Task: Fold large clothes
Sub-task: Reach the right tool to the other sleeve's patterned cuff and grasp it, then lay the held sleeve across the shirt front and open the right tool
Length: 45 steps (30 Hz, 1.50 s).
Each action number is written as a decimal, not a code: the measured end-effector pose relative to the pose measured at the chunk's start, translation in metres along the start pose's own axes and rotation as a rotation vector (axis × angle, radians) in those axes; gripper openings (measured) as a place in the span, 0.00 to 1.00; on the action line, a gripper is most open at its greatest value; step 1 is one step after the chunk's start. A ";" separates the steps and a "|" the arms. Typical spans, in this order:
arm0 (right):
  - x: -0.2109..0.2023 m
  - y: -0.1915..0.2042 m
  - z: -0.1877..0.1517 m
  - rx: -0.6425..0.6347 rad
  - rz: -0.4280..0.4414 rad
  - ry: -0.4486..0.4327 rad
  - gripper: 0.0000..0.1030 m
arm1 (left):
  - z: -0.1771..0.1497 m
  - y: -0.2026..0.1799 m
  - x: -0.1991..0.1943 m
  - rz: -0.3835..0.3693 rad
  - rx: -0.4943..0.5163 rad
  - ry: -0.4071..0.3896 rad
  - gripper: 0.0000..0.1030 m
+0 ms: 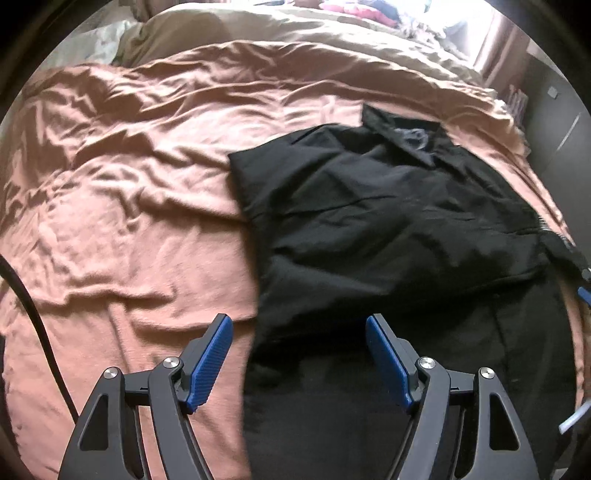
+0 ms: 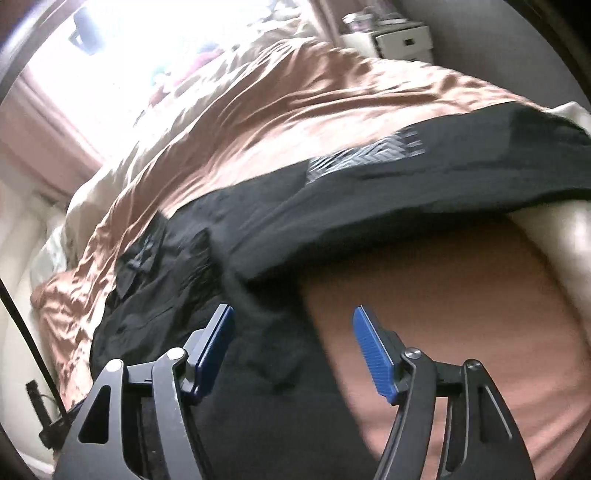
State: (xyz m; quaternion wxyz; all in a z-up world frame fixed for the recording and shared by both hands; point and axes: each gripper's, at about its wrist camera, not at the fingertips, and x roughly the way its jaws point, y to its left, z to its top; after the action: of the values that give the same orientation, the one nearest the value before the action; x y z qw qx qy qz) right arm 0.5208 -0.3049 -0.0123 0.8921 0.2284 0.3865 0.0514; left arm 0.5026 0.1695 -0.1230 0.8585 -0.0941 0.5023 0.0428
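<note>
A large black garment (image 1: pixel 388 229) lies partly folded on a bed covered with a wrinkled salmon-pink sheet (image 1: pixel 129 184). Its collar end points to the far side and one flap is folded over the body. My left gripper (image 1: pixel 299 328) is open and empty, above the garment's near left edge. In the right wrist view the same black garment (image 2: pixel 295 229) shows a grey patterned patch (image 2: pixel 362 155). My right gripper (image 2: pixel 293 321) is open and empty, above the garment's near edge where it meets the pink sheet (image 2: pixel 443 314).
A beige duvet (image 1: pixel 295 33) is bunched at the far side of the bed, with coloured clothes behind it. A black cable (image 1: pixel 33 317) runs along the left. A white drawer unit (image 2: pixel 399 40) stands beyond the bed. A bright window (image 2: pixel 122 55) glares.
</note>
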 end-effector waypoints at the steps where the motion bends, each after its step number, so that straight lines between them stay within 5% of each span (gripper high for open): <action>1: -0.008 -0.008 0.001 0.009 -0.025 -0.025 0.64 | 0.001 -0.005 -0.003 -0.007 0.006 -0.006 0.74; 11: -0.054 -0.054 0.004 0.178 -0.050 -0.186 0.62 | 0.009 -0.037 -0.002 -0.049 0.040 -0.017 0.74; 19: -0.029 -0.089 -0.003 0.382 0.025 -0.128 0.45 | 0.002 -0.043 -0.001 -0.083 0.051 -0.037 0.74; 22: -0.021 -0.098 0.000 0.436 0.022 -0.131 0.27 | -0.001 -0.043 -0.004 -0.090 0.056 -0.046 0.74; 25: -0.027 -0.097 0.012 0.396 0.014 -0.180 0.06 | -0.003 -0.040 -0.009 -0.089 0.062 -0.060 0.74; 27: -0.031 -0.092 0.012 0.357 0.024 -0.204 0.02 | -0.005 -0.036 -0.013 -0.097 0.057 -0.068 0.74; 38: -0.095 0.016 0.002 0.056 0.128 -0.337 0.00 | -0.017 -0.019 -0.029 -0.127 0.019 -0.085 0.74; 45: -0.109 0.092 -0.025 -0.134 0.233 -0.320 0.00 | -0.022 0.000 -0.048 -0.123 -0.004 -0.106 0.74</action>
State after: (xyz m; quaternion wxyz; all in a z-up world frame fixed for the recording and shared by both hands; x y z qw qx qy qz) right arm 0.4348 -0.2429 0.0868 0.9434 0.2167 0.2064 0.1430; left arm 0.4605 0.1664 -0.0918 0.8846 -0.1243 0.4494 -0.0042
